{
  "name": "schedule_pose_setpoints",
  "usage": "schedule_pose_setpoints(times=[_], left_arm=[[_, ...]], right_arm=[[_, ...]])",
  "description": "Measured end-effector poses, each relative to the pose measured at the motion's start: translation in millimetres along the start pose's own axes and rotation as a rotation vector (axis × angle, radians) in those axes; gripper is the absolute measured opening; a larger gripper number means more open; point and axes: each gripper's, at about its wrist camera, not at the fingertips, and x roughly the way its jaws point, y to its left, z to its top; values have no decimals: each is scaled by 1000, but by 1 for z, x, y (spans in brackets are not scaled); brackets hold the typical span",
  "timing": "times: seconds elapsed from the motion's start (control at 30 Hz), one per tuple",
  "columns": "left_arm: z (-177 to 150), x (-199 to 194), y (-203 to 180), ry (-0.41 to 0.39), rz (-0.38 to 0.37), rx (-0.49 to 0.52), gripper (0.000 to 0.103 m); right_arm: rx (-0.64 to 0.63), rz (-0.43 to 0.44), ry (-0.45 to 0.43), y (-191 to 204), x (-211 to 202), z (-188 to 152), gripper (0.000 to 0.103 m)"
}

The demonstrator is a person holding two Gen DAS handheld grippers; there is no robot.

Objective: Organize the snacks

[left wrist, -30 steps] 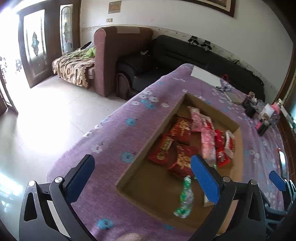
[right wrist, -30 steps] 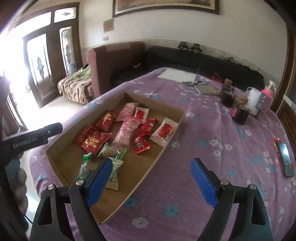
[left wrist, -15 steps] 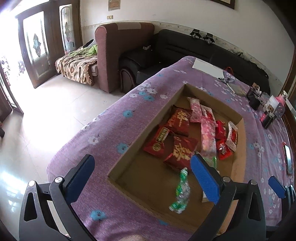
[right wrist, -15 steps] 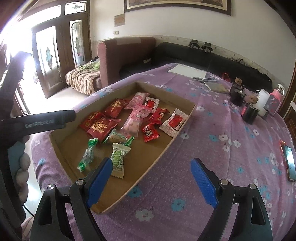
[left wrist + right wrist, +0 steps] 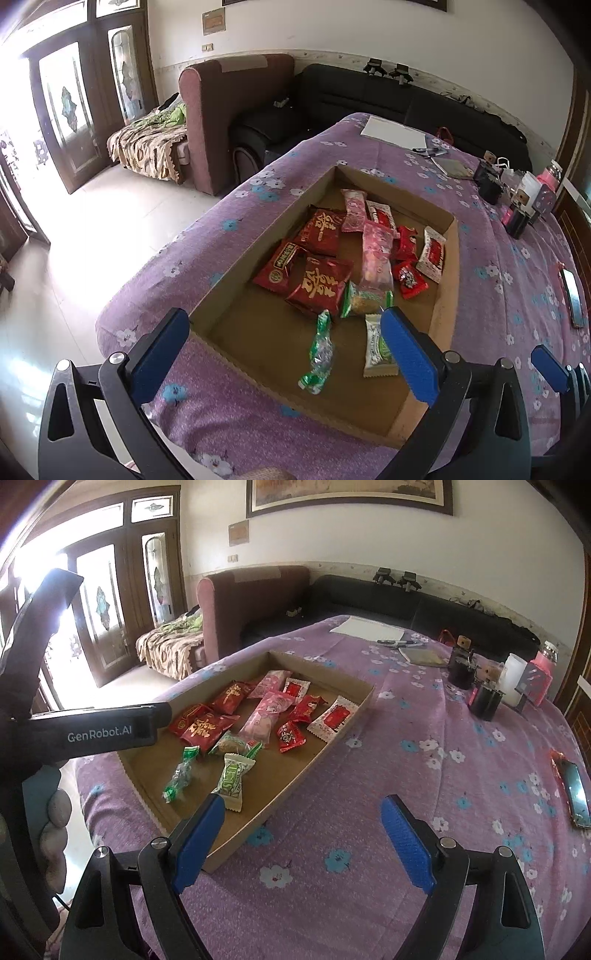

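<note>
Nearest, the left gripper [image 5: 284, 350] hangs with jaws spread wide and holding nothing over the near end of the cardboard tray [image 5: 236, 273], while the right gripper [image 5: 303, 834] hangs likewise spread and bare above the purple flowered cloth on the desk [image 5: 424, 775], just right of the tray. Inside the tray lie the snacks: a twisted green candy [image 5: 319, 352] and a green-and-white packet [image 5: 376, 347] closest, then red packets [image 5: 319, 284] and a pink packet [image 5: 376, 254] further in. Beyond, at the desk's far end, rests a white sheet of paper [image 5: 393, 132].

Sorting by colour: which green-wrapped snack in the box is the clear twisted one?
The twist-wrapped candy, nearest the box's open end; the other two green ones are flat sealed packets.
</note>
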Motion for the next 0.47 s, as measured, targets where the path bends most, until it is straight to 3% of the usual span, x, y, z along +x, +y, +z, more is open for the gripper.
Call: schedule_pose_setpoints(times=[0.47], left_arm=[[-10,-3,4,48,-8,-40,103]], right_arm=[[11,34,2,1,-8,-9,88]])
